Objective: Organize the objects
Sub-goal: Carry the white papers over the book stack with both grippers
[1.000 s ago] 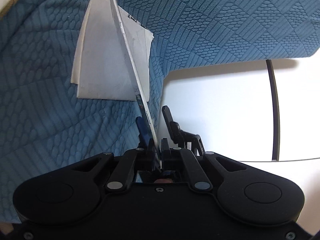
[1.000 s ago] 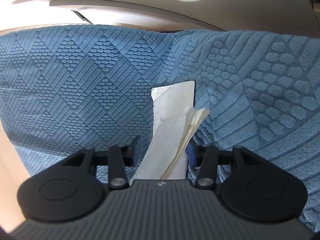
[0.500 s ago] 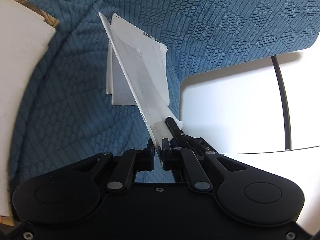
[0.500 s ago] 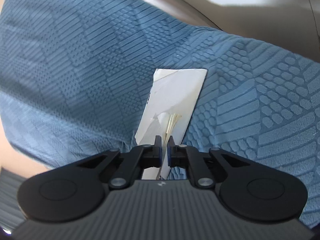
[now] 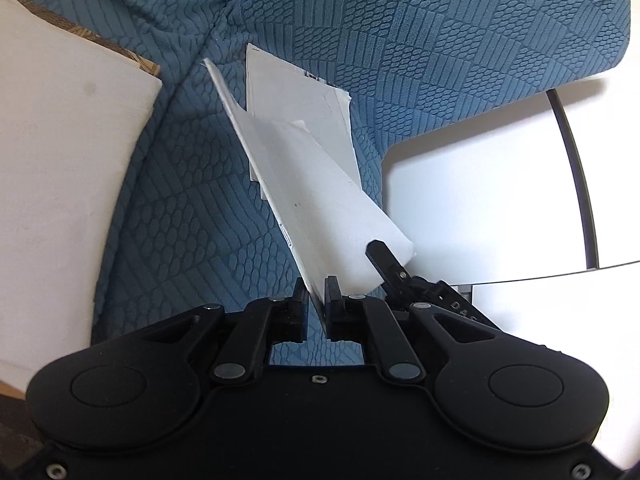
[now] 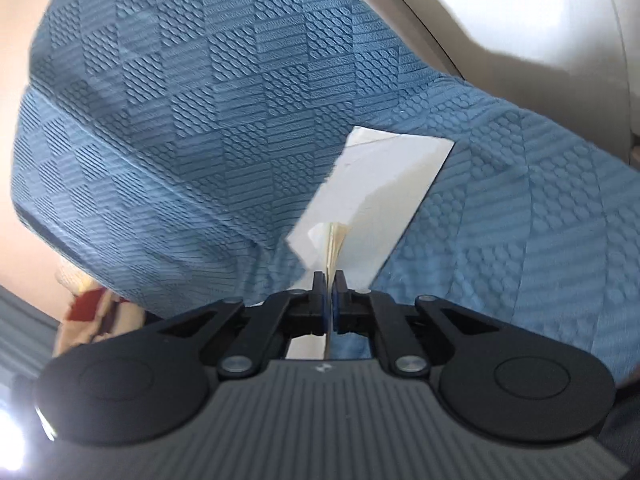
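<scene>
Left hand-held gripper [image 5: 317, 285] clamped tight on white booklet [image 5: 316, 184] edge; right hand-held gripper [image 6: 329, 280] pinched opposite edge; booklet extended forward, above blue textured cover [image 5: 440, 40].

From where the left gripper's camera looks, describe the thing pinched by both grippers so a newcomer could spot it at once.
Find the blue textured cover that fills most of the view. Held up in front of it is a white booklet, pinched by the left gripper and by the right gripper. Unlike the cream cushion lying beside it, it is thin, flat paper with loose pages.
</scene>
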